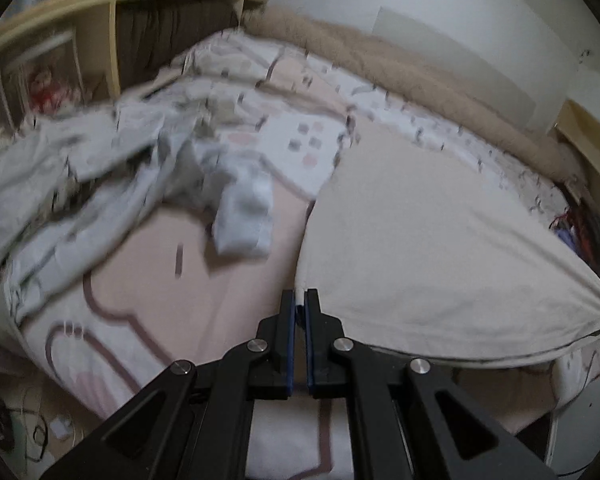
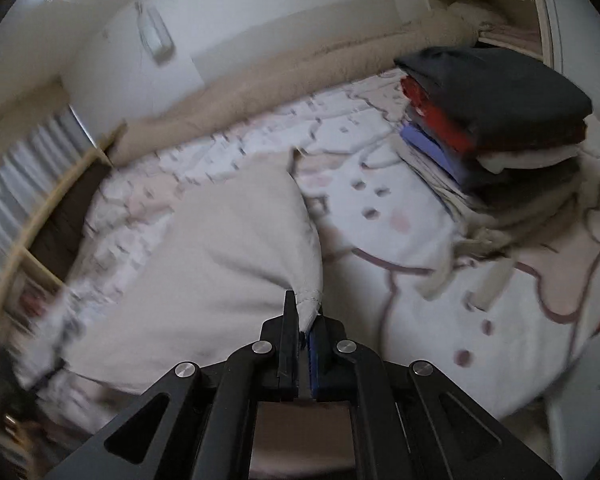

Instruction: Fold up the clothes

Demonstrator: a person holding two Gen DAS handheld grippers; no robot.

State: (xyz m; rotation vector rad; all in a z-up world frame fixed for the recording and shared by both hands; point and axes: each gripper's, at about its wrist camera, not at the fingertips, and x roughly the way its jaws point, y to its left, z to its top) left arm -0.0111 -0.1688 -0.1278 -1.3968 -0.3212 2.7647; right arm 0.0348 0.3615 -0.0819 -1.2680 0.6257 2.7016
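While both jaws pinch corners of the cream cotton garment (image 1: 428, 236), it hangs stretched for folding | left gripper (image 1: 300, 300) near-left corner | right gripper (image 2: 306, 312) near-right corner | folded dark-topped clothes stack (image 2: 496, 120) far right.

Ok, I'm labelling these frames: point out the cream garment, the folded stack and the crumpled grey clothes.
cream garment (image 1: 440, 240): left wrist view, middle of its spread cloth.
folded stack (image 2: 500, 92): right wrist view, dark top layer.
crumpled grey clothes (image 1: 100, 168): left wrist view, middle of the heap.

The gray clothes pile (image 1: 80, 168) is blurry. The folded stack (image 2: 496, 128) hides the bed behind it.
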